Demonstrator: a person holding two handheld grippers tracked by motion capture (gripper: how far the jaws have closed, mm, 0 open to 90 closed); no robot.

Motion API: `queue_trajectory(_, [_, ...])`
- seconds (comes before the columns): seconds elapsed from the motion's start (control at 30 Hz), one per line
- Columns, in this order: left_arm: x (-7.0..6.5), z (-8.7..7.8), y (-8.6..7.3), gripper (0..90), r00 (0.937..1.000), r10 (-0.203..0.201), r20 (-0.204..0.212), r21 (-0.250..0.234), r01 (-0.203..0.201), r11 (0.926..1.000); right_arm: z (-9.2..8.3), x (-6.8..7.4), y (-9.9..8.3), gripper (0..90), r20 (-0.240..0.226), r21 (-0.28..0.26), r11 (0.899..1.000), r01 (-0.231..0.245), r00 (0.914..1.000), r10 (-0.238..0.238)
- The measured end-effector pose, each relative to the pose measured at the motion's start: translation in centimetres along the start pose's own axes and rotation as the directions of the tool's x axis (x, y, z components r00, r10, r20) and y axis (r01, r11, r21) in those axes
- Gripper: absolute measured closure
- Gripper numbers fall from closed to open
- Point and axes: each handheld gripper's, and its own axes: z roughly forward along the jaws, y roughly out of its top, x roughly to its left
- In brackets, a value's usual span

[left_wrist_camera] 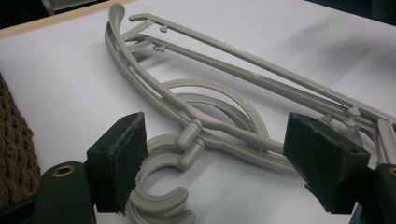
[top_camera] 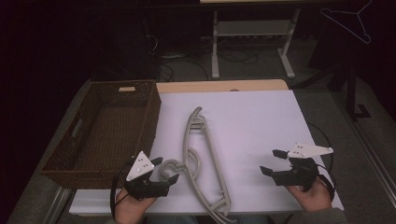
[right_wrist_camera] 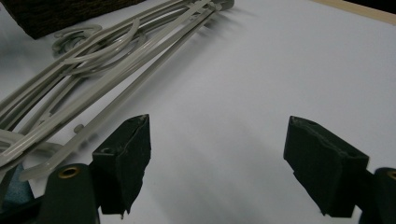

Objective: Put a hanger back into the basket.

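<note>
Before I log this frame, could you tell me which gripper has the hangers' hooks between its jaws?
The left gripper: its open jaws straddle the grey hangers' hooks. The right gripper, also open, has bare white tabletop between its jaws.

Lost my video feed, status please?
Left gripper open at the hangers' hooks. Right gripper open, empty. Wicker basket left of the hangers. Nothing in the way.

No readable writing anywhere.
The small pale tag [top_camera: 126, 88] on the wicker basket's [top_camera: 60, 161] far rim is too blurred to make out.
</note>
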Motion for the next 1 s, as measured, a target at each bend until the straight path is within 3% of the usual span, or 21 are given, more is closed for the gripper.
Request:
queue_trajectory(0.3, [0.0,0.2,-0.1,21.1,1.0000,-0.004,0.001,0.001,0.004,1.0000,0.5,0.7,0.9,24.3,0.002,0.013,1.000,-0.006,1.0000,0.006])
queue_trajectory(0.43, [0.0,0.3,-0.1,21.0,1.0000,0.002,0.004,0.008,-0.002,1.0000,1.1,1.1,1.7,25.6,-0.020,0.015,1.000,-0.017,0.9997,0.017])
queue_trajectory(0.77, [0.0,0.4,-0.2,21.0,1.0000,0.000,0.009,0.004,0.000,1.0000,4.1,3.0,4.8,30.4,-0.089,0.032,0.999,0.043,0.9953,-0.040])
queue_trajectory(1.0, [-0.1,0.4,-0.2,21.0,1.0000,0.006,0.003,0.007,-0.006,1.0000,6.4,3.9,6.3,35.2,-0.117,0.074,0.997,0.036,0.9927,-0.028])
